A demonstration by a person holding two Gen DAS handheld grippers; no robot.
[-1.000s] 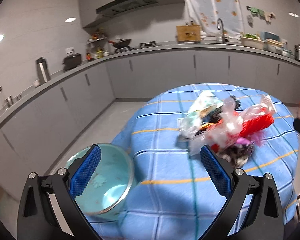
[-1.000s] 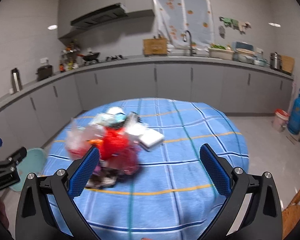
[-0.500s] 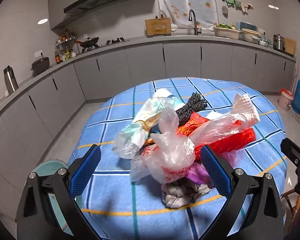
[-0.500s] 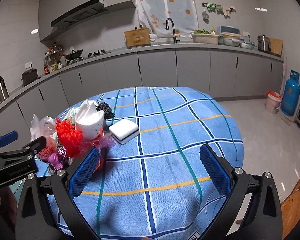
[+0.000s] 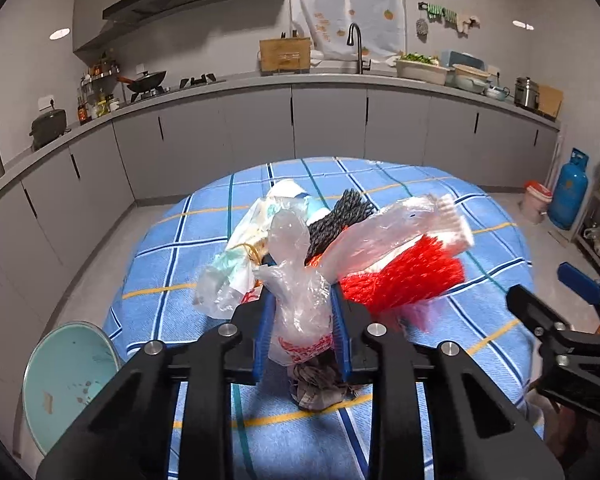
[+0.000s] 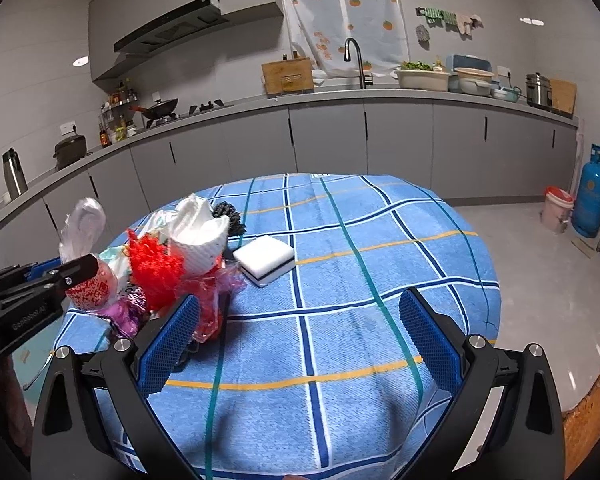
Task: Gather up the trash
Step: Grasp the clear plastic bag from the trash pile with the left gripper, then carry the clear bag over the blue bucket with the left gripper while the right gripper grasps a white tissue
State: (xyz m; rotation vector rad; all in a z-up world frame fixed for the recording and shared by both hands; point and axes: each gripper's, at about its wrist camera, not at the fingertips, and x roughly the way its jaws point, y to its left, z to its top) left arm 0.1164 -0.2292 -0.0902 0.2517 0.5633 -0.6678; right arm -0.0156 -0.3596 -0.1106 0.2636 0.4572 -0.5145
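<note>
Blue checked tablecloth (image 6: 340,320) on round table; grey kitchen cabinets (image 6: 328,144) behind.

White lettering "GenRobot.ai" read on black body of left gripper (image 6: 40,280), at 9 o'clock in right wrist view. Red print seen on clear plastic bag (image 5: 300,300) between its pads; characters not legible.
</note>
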